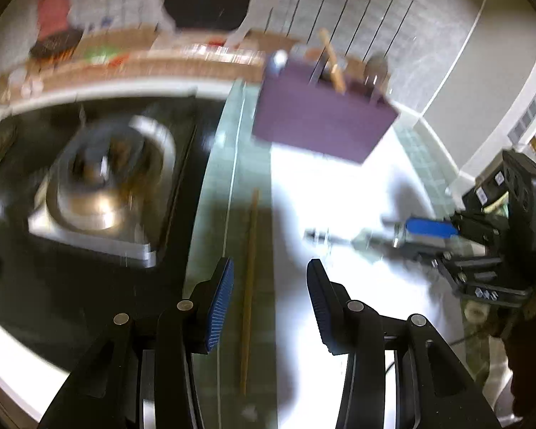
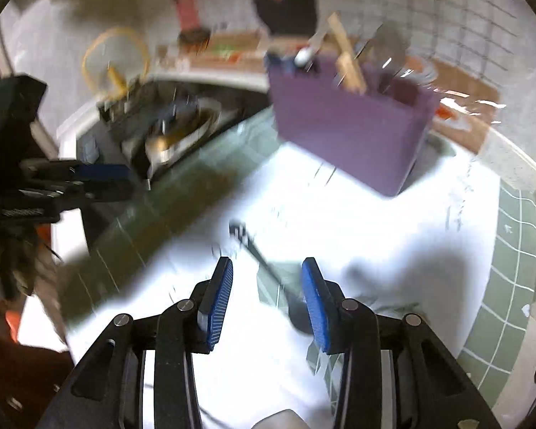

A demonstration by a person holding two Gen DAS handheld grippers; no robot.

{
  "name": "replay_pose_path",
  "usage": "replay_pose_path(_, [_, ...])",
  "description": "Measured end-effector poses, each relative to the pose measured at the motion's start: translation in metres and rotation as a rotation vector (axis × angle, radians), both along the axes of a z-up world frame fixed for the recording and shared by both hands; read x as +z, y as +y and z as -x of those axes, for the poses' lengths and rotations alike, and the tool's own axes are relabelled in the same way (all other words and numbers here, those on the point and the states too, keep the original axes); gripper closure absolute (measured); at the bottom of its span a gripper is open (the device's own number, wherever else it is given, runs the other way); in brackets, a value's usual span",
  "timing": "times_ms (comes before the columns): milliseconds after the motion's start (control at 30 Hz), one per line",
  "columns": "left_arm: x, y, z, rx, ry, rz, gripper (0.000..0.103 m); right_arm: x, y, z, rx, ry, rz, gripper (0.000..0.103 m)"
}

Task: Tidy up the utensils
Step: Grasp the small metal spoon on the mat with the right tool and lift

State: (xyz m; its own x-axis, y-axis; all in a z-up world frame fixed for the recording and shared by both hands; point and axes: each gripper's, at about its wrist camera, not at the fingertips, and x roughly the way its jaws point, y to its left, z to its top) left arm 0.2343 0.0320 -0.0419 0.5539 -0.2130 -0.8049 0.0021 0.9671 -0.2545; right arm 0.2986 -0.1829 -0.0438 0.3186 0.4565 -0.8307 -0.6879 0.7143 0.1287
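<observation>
Both views are blurred. The left hand-held gripper [image 1: 270, 298] points down at the tabletop [image 1: 357, 186] with its blue pads [image 1: 221, 304] apart and nothing between them touching; a thin wooden chopstick [image 1: 249, 286] lies flat on the green mat [image 1: 232, 178] below the gap, nearer the left pad.

The right hand-held gripper [image 2: 267, 298] also points down with its pads [image 2: 218, 302] apart. A dark utensil [image 2: 268, 271] with a long handle lies on the white, brightly lit part of the tabletop under the gap; its rounded dark end sits just beside the right pad, and I cannot tell whether they touch. From the left wrist view the right hand-held gripper shows at the right edge, low over the same utensil.

A purple holder [image 1: 321, 118] stands toward the far edge of the tabletop, beyond both grippers. Several utensils stand upright or tilted in it, among them a wooden handle [image 1: 334, 60] and metal ones; which compartments they sit in is too blurred to tell.

To the left of the mat a sink [image 1: 100, 193] is set in a dark surface, with metal vessels in it. A tiled wall [image 1: 357, 7] runs behind.
</observation>
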Motion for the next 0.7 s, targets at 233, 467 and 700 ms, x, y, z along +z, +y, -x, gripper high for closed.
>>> replay_pose_path(233, [-0.041,-0.001,0.020,0.041,0.073,0.065,0.059,-0.024,-0.011,0.005,-0.051,0.005,0.063,0.067])
replay_pose_path(467, [-0.044,-0.012,0.004,0.024,0.077,0.036,0.059,-0.030,-0.019,0.021,-0.094,0.141,-0.038,0.066])
replay_pose_path(700, [-0.045,-0.012,-0.004,0.019,0.078,0.017,0.059,-0.045,-0.023,0.017,-0.157,0.211,-0.069,0.067])
